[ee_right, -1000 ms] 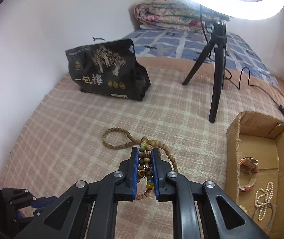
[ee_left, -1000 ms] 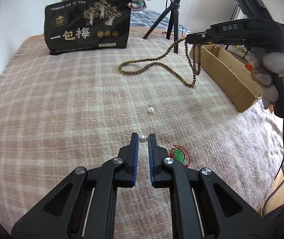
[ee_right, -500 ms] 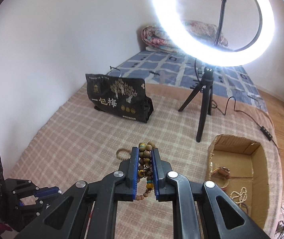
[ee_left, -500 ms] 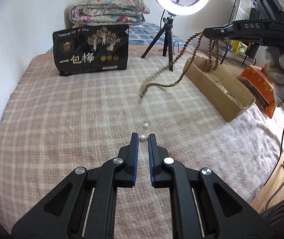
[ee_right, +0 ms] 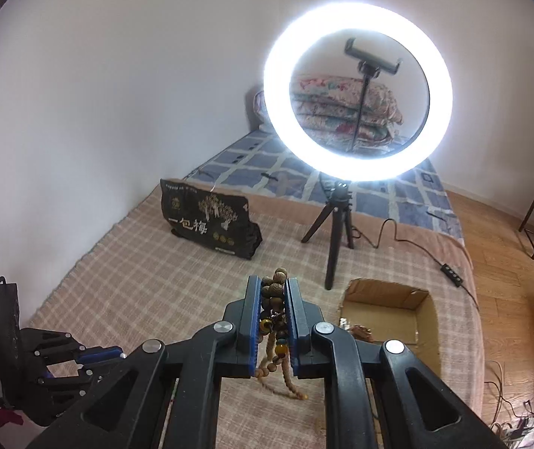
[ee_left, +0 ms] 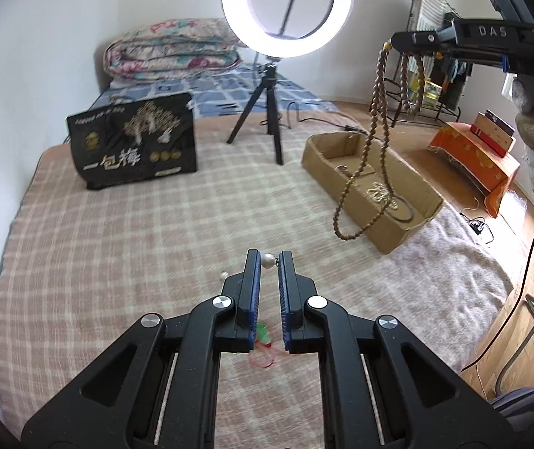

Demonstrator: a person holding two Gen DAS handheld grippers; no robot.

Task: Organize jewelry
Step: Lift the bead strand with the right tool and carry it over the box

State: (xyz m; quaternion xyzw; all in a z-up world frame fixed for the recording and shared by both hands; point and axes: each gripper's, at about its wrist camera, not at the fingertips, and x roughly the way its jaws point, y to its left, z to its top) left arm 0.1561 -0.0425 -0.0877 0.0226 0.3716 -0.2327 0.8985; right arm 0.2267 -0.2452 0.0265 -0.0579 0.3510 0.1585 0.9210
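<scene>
Over blanket [ee_left: 117,247], bead necklace [ee_left: 375,119] hangs vertically

Open plaid blanket [ee_left: 117,262] ahead; tripod [ee_left: 272,112], black bag [ee_left: 136,142], cardboard box [ee_left: 397,224] along its far side

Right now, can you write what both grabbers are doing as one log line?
left gripper: shut on pearl earring | right gripper: shut on wooden bead necklace, dangling | cardboard box: holds jewelry

The black bag [ee_left: 136,142] carries large white characters "一包梅", and the right tool [ee_left: 409,43] has "DAS" printed along its black body.
</scene>
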